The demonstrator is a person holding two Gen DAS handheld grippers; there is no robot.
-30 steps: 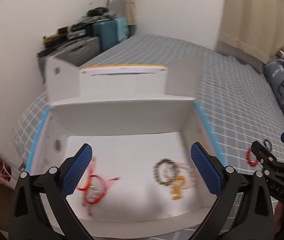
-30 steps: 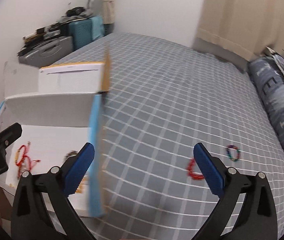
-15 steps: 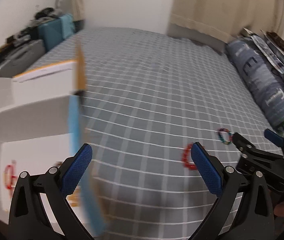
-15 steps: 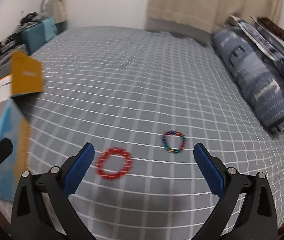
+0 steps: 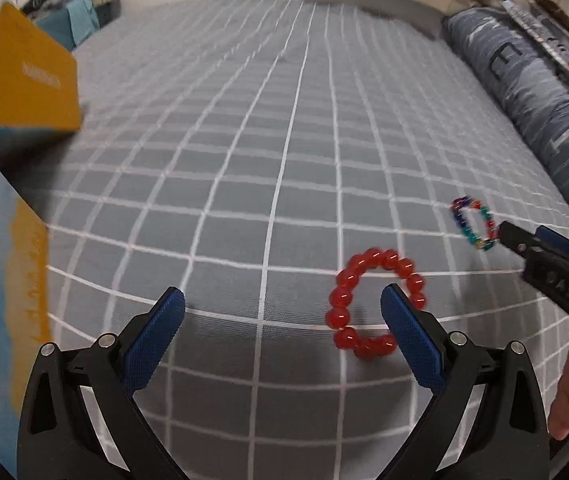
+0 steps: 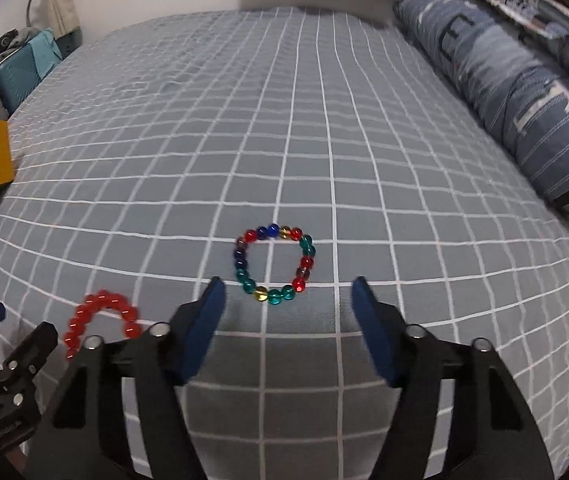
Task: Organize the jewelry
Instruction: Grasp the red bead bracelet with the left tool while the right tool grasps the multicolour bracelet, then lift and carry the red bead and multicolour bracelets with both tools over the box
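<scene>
On the big grey checked bed, near the yellow and blue box at the left edge, lie two bead rings, close but not touching. Left hand-held gripper wide apart with its right finger just over the red bracelet; better to slide right so both fingers sit around the beads before squeezing. Right hand-held gripper apart too, low and just short of the colourful bracelet; best to go forward a little, then pinch one side softly.

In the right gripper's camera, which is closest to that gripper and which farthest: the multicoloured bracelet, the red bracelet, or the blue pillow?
1. Multicoloured bracelet, just ahead of the open right gripper.
2. Red bracelet, off to the left.
3. Blue pillow, far right along the bed's edge.
</scene>
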